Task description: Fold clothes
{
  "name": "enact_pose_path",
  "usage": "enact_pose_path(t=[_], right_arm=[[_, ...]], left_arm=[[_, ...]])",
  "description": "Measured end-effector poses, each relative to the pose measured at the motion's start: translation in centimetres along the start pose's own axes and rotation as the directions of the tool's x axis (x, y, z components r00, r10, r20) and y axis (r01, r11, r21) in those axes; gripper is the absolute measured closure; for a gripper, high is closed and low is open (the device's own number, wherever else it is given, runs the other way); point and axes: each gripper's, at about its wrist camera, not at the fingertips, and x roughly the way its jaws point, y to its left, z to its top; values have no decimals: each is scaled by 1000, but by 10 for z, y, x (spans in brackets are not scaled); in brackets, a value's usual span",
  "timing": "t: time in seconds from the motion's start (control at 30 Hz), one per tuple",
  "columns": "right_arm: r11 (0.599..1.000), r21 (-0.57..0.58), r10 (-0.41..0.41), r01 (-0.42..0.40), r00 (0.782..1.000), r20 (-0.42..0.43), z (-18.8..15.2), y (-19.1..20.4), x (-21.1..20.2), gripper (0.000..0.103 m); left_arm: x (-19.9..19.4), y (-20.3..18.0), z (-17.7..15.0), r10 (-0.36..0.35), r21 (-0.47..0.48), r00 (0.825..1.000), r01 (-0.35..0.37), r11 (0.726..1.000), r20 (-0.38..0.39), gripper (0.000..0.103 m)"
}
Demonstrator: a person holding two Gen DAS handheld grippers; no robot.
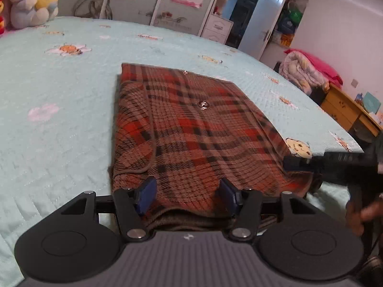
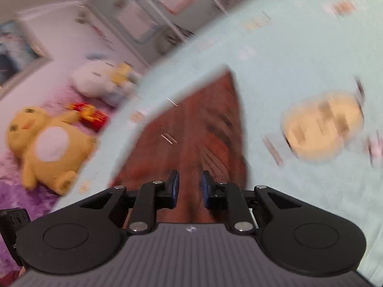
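Garment (image 1: 191,129), plaid red and brown, lies folded flat in a rectangle on the pale blue bed (image 1: 59,91). Left gripper (image 1: 188,192) at its near edge, jaws spread wide, gripping nothing. Right gripper (image 2: 189,189) at the near right corner, jaws narrow over cloth; grasp cannot be told. Plush cat (image 1: 28,0) at far left.

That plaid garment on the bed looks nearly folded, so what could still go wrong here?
The left gripper stands open at the near edge of the plaid garment, where layers are stacked; a shallow bite might catch only the top one. The right gripper, jaws narrow, sits at the right corner; uneven lifting could skew the fold. Dragging might also rumple the bedspread.
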Motion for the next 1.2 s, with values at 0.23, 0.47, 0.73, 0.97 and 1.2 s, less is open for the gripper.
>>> enact_pose_path(t=[0.23,0.47,0.73,0.97,1.2], right_arm=[[999,-30,22,-20,998,57,3,21,-20,80],[938,-200,273,-283,959,-75,-32,72,3,77],[944,-230,196,-237,963,-187,-66,61,22,96],[978,-86,192,-189,981,33,-42,29,-30,74],[989,36,140,-140,990,-1,-60,-9,-31,87]], left_arm=[[-18,6,17,-78,-155,996,85,984,51,40],[-14,10,4,-55,-227,997,66,972,53,34],[-11,0,-5,-22,-109,998,29,994,59,30],[-15,1,-10,-10,-105,999,14,994,35,27],[-12,-7,-17,27,-26,999,-26,999,30,24]])
